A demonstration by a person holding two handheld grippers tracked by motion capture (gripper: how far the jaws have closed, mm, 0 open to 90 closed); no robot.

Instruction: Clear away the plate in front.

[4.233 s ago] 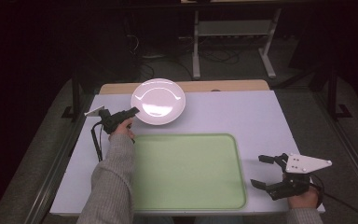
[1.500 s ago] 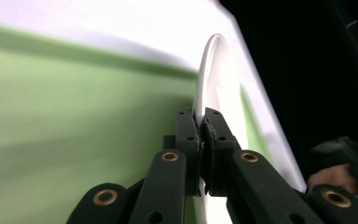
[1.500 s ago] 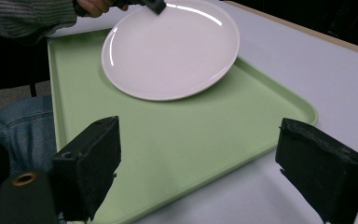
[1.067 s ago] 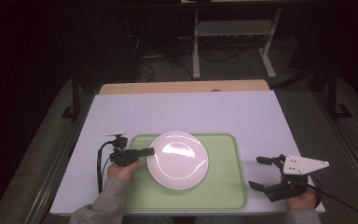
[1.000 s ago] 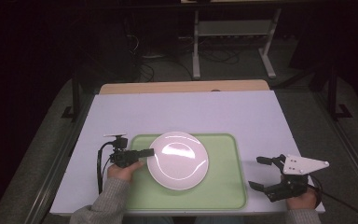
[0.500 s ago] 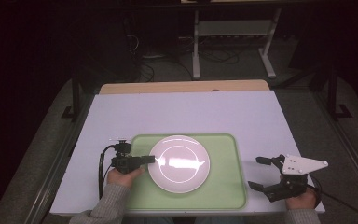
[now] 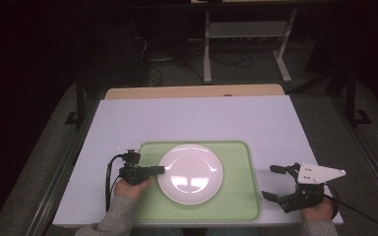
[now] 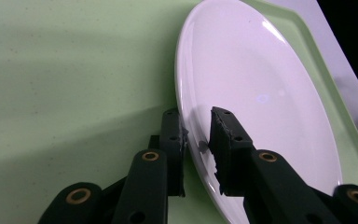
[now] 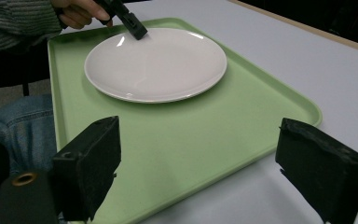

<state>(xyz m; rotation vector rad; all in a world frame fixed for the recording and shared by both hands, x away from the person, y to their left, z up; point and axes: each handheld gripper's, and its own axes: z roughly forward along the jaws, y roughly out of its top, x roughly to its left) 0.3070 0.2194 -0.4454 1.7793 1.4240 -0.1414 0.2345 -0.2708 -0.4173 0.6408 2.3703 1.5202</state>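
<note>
Finding one: the white plate (image 7: 190, 173) lies flat on the green tray (image 7: 236, 199), left of the tray's middle, its rim well inside the tray's raised edge. The tray sits on the white counter (image 7: 197, 118), at the edge nearest me. I judge the carrying and setting down to be done; what is left is for me to let go fully and draw my left hand clear.

Finding two: my left gripper (image 8: 196, 135) is at the plate's left rim. In the left gripper view its jaws straddle the rim, one outside over the tray, one over the plate's inner face. They have just been opening, and a narrow gap shows on each side of the rim, so I report them as loosened and no longer pressing, with the rim between them. In the right gripper view the upper jaw tip hangs just over the plate's far edge.

Finding three, pose: my left hand (image 7: 130, 188) holds its gripper level, pointing right across the tray's left border, forearm coming in from the near edge. My right gripper (image 7: 275, 182) rests over the bare counter just beside the tray's right edge, pointing left toward it, jaws spread wide with nothing between them, apart from the plate.
</note>
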